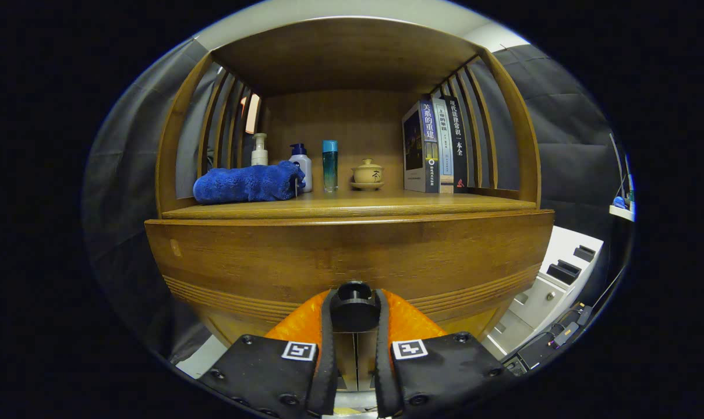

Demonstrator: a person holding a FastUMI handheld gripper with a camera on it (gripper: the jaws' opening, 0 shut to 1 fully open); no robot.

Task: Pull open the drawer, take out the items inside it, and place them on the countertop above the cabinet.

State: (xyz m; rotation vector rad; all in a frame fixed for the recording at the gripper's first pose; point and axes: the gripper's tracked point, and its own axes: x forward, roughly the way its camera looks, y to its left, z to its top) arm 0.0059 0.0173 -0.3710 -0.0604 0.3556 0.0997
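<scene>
Gripping drawer knob [354,306]; gripper [354,326] hides knob base

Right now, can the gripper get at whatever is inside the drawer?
Probably not yet. The gripper is shut on the drawer knob, and the wooden drawer front hides the inside, so it must be pulled open first.

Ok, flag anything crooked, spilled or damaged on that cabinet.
Nothing stands out. The bottles, lidded cup and books stand upright; the blue towel lies bunched on the countertop. The gripper is closed on the drawer knob.
</scene>
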